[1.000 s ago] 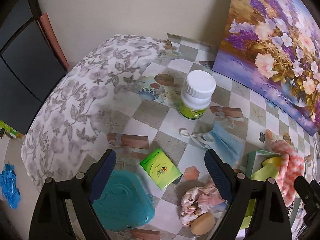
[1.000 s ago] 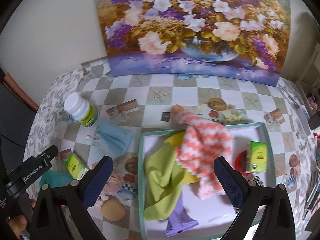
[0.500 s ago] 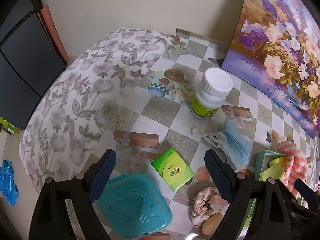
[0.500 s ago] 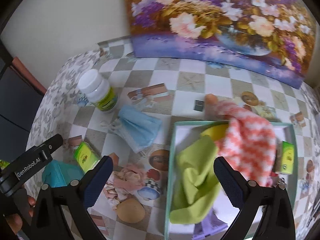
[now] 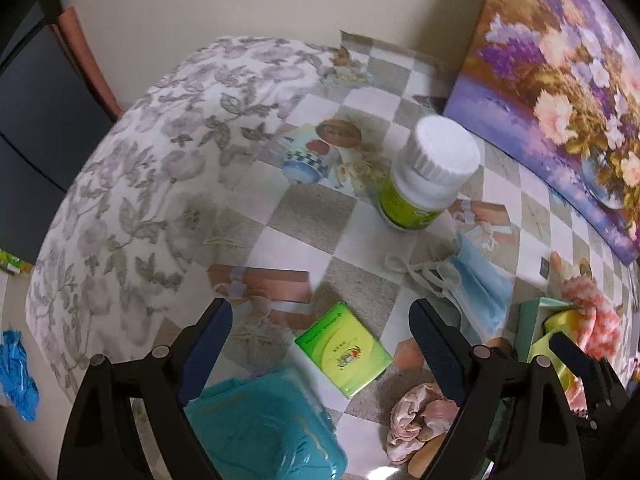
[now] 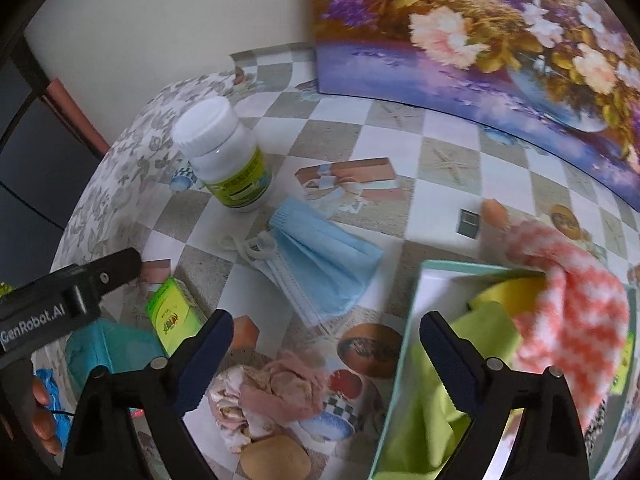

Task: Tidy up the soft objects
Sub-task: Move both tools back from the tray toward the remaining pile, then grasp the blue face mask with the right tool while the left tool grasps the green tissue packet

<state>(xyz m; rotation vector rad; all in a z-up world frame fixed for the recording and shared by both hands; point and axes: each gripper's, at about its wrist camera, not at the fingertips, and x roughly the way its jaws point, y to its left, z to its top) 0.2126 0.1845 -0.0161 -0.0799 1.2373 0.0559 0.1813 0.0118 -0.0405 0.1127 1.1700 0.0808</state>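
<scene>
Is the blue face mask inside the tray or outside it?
Outside. The mask lies flat on the tablecloth, left of the tray and apart from its rim.

My fingers [image 6: 208, 356] have dark blue pads. Below lie a pale blue face mask [image 6: 320, 264], a coral-and-white zigzag cloth [image 6: 568, 300] and a checked grey-and-white surface [image 6: 400, 216].

A table [image 6: 404, 128] under a checkered printed cloth carries a white pill bottle [image 6: 224, 156], a blue face mask [image 6: 320, 264], a green packet [image 5: 344, 348], a teal pouch [image 5: 264, 432], a crumpled pink cloth [image 6: 268, 396], a tan egg-shaped object [image 6: 276, 460] and a mint tray [image 6: 416, 312] of cloths.
</scene>
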